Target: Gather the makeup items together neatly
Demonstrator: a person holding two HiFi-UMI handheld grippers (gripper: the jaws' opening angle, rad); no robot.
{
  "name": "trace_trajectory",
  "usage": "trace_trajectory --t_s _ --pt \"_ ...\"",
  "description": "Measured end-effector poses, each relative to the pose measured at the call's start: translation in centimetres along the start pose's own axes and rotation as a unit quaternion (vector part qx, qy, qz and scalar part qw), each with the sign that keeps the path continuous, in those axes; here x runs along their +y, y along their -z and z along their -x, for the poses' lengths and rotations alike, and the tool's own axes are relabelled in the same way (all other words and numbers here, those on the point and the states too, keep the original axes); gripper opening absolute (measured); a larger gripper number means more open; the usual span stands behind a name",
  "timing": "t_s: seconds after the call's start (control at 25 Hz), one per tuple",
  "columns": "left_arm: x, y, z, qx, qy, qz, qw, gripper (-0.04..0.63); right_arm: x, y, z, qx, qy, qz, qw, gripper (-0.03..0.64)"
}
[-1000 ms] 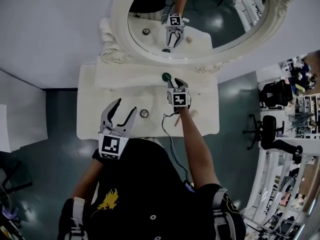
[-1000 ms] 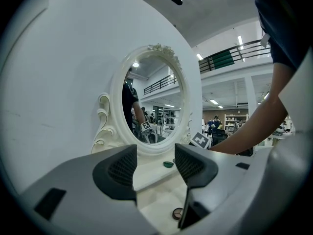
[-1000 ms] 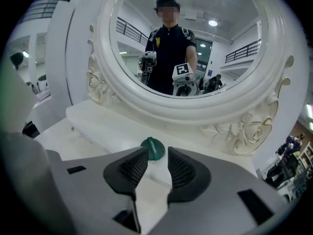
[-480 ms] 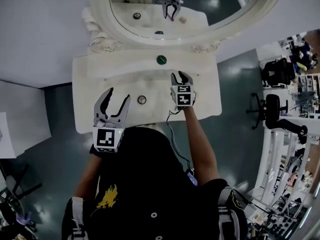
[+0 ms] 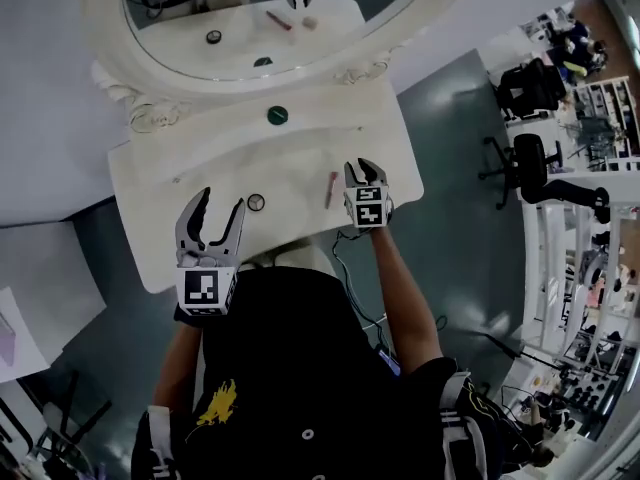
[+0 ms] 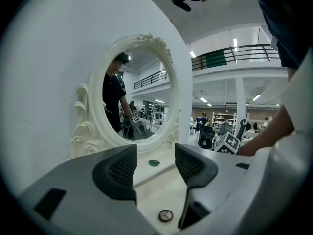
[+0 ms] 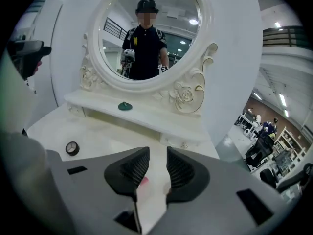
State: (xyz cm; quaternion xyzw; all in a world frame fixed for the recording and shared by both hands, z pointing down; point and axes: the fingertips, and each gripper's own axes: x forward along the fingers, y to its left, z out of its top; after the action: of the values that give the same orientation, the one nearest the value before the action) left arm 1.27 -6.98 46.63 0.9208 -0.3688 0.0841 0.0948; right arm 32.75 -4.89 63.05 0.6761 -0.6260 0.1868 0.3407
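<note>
Head view: the left claw [image 5: 220, 200] stands wide and empty, and the right claw [image 5: 364, 166] stands narrow with nothing pressed between its pads. On the white worktop [image 5: 290, 168] the pink stick [image 5: 331, 189] lies just beside the right claw on its left, long axis running toward the mirror [image 5: 180, 18]; the round compact [image 5: 256, 202] lies between the claws, and the green item [image 5: 277, 115] sits well apart on the raised shelf [image 5: 330, 93].

Left gripper view: the round compact [image 6: 165, 216] shows low between the open jaws, with the green item beyond and the pink stick out of frame.

Right gripper view: only one end of the pink stick [image 7: 141, 182] shows past the left pad, so its type cannot be made out; the right hand is judged the nearer.
</note>
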Motion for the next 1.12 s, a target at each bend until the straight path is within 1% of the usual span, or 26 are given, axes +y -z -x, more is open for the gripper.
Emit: trace_trajectory --t_s 0.12,0.2,0.28,0.36,0.4,0.56,0.6,0.72,0.96,1.12 --pt "-1.7 0.2 -2.0 0.015 0.033 0.012 0.9993 0.252 -0.4 2.2 0.7 0.007 -0.005 0.043 0.999 0.121" --pt "-2.8 0.2 -3.7 0.015 0.045 0.000 0.9989 0.251 -0.8 4.1 0.4 0.017 -0.004 0.079 0.997 0.121" --pt "-3.9 0.0 -5.1 0.011 0.049 -0.011 0.9987 0.252 -1.2 5.6 -0.1 0.025 -0.003 0.121 0.992 0.114" --pt "-4.9 -0.2 -6.2 0.007 0.045 -0.012 0.9989 0.252 -1.5 7.5 -0.2 0.038 -0.005 0.162 0.986 0.105" --pt "-5.2 -0.3 -6.8 0.006 0.040 -0.009 0.9991 0.251 -1.6 8.4 -0.4 0.045 -0.009 0.174 0.984 0.103" --pt "-6.4 -0.2 -8.6 0.005 0.025 0.031 0.9992 0.252 -2.4 11.0 -1.6 0.064 -0.024 0.180 0.981 0.103" --pt "-6.8 0.0 -8.9 0.007 0.024 0.030 0.9992 0.252 -2.6 11.4 -2.0 0.068 -0.025 0.185 0.980 0.103" --pt "-7.4 0.3 -9.1 0.014 0.024 0.009 0.9996 0.251 -2.6 12.6 -3.1 0.077 -0.026 0.202 0.976 0.103" --pt "-6.3 0.6 -8.3 0.019 0.001 0.008 0.9998 0.252 -2.5 13.8 -4.9 0.092 -0.016 0.219 0.971 0.103" --pt "-6.1 0.5 -8.1 0.021 -0.002 0.005 0.9998 0.251 -3.0 14.0 -5.4 0.096 -0.009 0.230 0.968 0.103"
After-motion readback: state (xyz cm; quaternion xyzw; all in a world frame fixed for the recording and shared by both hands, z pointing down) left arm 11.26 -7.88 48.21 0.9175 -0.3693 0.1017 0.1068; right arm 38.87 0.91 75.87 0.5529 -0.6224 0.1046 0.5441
